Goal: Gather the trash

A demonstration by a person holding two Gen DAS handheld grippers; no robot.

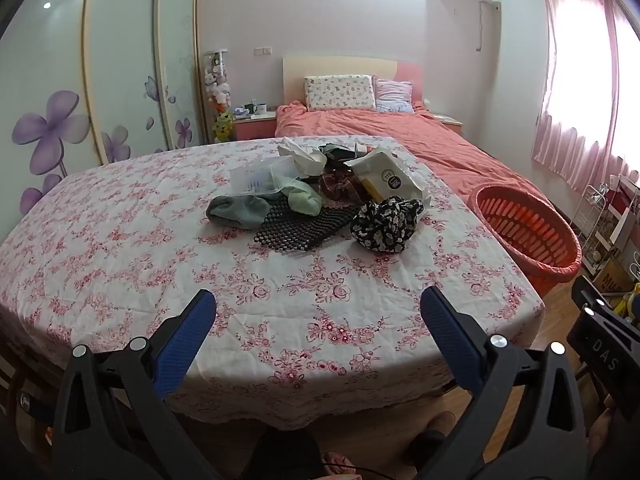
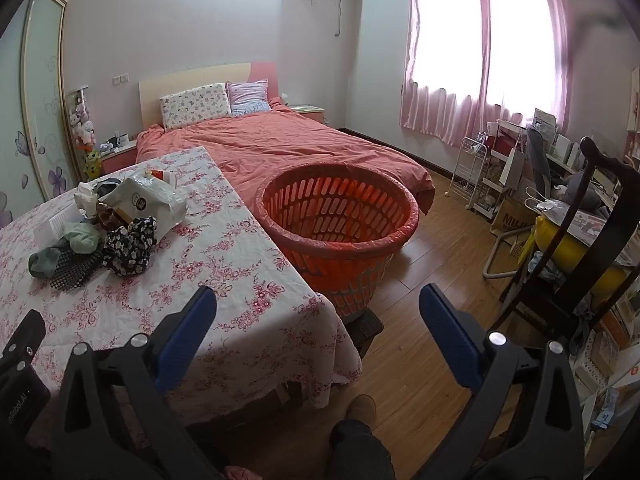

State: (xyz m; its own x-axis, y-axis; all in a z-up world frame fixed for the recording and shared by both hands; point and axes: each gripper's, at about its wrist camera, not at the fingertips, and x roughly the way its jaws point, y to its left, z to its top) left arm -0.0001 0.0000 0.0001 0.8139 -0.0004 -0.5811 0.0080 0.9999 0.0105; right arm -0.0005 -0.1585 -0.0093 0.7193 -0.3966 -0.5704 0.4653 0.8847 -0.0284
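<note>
Trash lies heaped at the upper centre of the left wrist frame, on the far part of the worktop with its floral cloth: a clear plastic box, a white paper bag, a black mesh mat and a black floral cloth bundle touching one another. An orange basket stands just beside the worktop's edge, centre of the right wrist frame. The left hand-held gripper and the right hand-held gripper both have their jaws spread apart, holding nothing.
</note>
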